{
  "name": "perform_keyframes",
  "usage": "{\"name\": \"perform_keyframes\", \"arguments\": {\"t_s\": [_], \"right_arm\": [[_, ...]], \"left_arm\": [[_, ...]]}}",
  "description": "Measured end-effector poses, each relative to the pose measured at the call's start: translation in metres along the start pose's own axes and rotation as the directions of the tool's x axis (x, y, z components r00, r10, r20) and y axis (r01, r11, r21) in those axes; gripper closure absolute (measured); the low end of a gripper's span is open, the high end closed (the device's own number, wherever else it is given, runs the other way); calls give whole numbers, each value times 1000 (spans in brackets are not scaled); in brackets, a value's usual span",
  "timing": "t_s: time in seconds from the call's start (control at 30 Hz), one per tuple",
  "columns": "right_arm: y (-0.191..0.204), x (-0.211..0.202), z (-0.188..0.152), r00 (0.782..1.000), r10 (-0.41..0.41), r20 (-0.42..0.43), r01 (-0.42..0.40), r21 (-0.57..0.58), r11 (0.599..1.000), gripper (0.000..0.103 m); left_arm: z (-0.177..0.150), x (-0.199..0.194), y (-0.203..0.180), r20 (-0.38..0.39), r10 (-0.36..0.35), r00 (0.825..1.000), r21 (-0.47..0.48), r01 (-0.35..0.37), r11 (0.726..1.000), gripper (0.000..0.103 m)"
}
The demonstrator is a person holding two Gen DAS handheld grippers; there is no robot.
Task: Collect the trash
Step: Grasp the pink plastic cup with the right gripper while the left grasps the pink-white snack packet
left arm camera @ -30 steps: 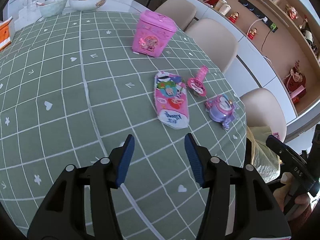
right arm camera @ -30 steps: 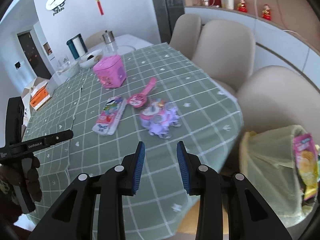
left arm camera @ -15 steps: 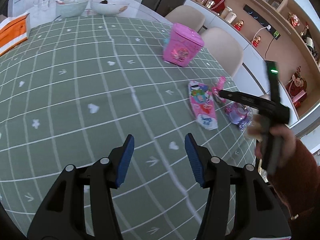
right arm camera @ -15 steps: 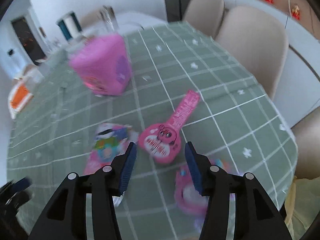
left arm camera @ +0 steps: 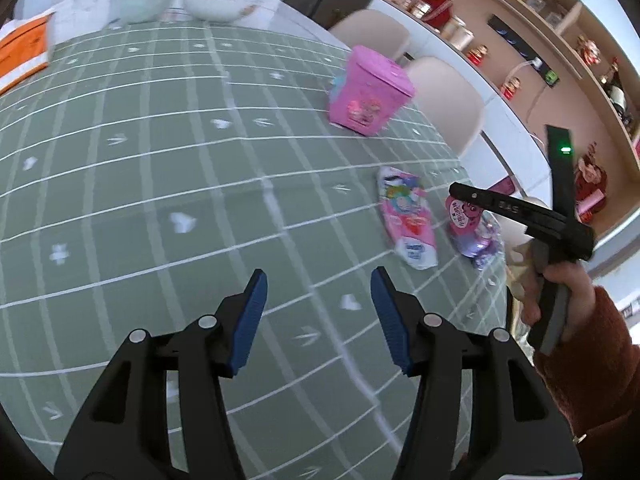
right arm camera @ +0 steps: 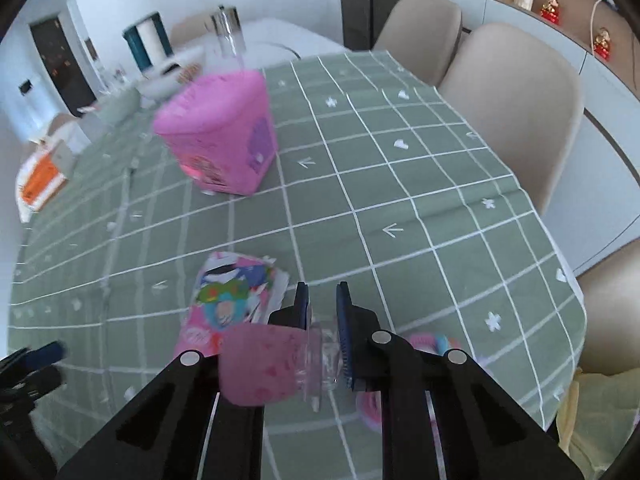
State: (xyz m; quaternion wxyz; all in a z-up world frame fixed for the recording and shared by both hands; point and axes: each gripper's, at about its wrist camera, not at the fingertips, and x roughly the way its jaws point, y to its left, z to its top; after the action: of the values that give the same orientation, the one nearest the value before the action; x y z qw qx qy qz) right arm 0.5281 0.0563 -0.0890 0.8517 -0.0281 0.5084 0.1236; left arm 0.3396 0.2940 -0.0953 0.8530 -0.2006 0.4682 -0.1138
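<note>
My right gripper (right arm camera: 323,312) is shut on a pink candy toy (right arm camera: 264,366) by its clear plastic part, lifted just above the green checked tablecloth (right arm camera: 360,184). The toy also shows in the left wrist view (left arm camera: 462,212), under the right gripper's finger. A flat pink snack wrapper (right arm camera: 228,300) lies to its left, also in the left wrist view (left arm camera: 406,216). A purple toy packet (left arm camera: 480,242) lies under the gripper. A pink box (right arm camera: 222,136) stands farther back. My left gripper (left arm camera: 316,312) is open and empty over bare cloth.
Bowls (left arm camera: 214,0) and an orange-white box (left arm camera: 24,54) sit at the table's far end. Beige chairs (right arm camera: 516,100) line the right side. A yellowish trash bag (right arm camera: 596,420) hangs below the table's near right edge.
My right gripper came down over the pink candy toy and shut on it, lifting it. My left gripper has drifted slightly, still open.
</note>
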Motion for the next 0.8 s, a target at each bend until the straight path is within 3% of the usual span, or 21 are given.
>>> {"name": "perform_keyframes", "arguments": {"t_s": [0.27, 0.53, 0.6, 0.67, 0.7, 0.8], "right_arm": [[-30, -74, -45, 996, 53, 71, -59, 86, 995, 88], [-56, -103, -100, 996, 57, 70, -67, 141, 988, 88], [-64, -111, -113, 996, 52, 73, -63, 158, 985, 88], [-72, -116, -121, 996, 42, 76, -54, 167, 984, 88], [-76, -120, -126, 996, 34, 78, -47, 172, 984, 88], [-87, -133, -134, 996, 24, 91, -41, 193, 980, 88]], "left_arm": [[20, 52, -59, -48, -18, 999, 94, 23, 995, 52], [38, 109, -93, -50, 102, 993, 123, -96, 988, 52], [37, 116, -98, -46, 139, 989, 115, -133, 984, 59], [34, 121, -102, -54, 144, 988, 120, -137, 983, 86], [33, 121, -105, -53, 149, 987, 130, -141, 981, 92], [27, 113, -117, -29, 145, 989, 172, -138, 975, 100]]}}
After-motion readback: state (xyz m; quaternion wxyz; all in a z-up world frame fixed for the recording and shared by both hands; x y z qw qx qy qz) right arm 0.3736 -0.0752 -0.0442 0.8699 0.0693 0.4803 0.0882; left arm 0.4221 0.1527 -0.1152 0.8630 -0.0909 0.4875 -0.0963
